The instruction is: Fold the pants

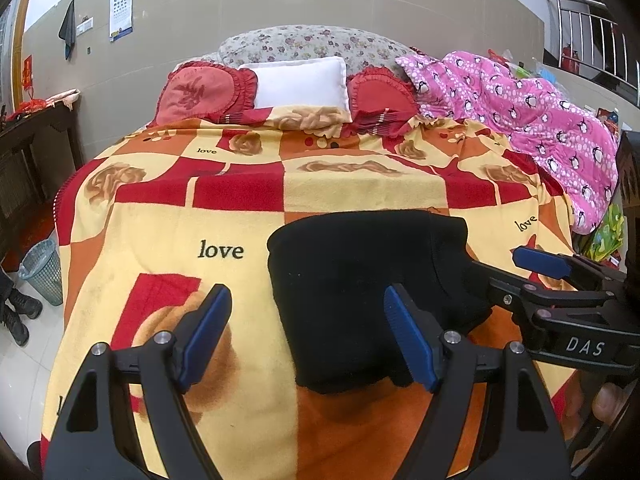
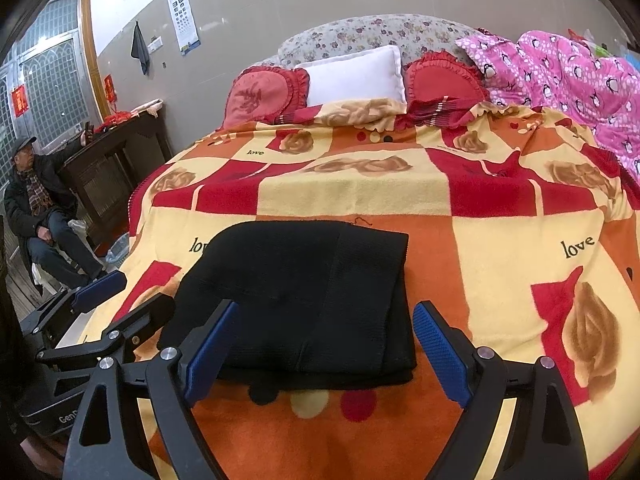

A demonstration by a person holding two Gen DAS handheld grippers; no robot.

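Observation:
The black pants (image 1: 360, 292) lie folded into a compact rectangle on the red, orange and yellow blanket (image 1: 240, 216); they also show in the right wrist view (image 2: 304, 300). My left gripper (image 1: 308, 320) is open and empty, hovering over the pants' left edge near the bed's front. My right gripper (image 2: 324, 340) is open and empty, just above the near edge of the pants. The right gripper shows in the left wrist view (image 1: 504, 268) at the pants' right side. The left gripper shows in the right wrist view (image 2: 120, 296) at the pants' left side.
Red heart cushions (image 1: 204, 92) and a white pillow (image 1: 300, 80) lie at the head of the bed. A pink quilt (image 1: 532, 120) is heaped at the back right. A mesh bin (image 1: 42, 268) stands on the floor left. A man (image 2: 36, 208) sits left of the bed.

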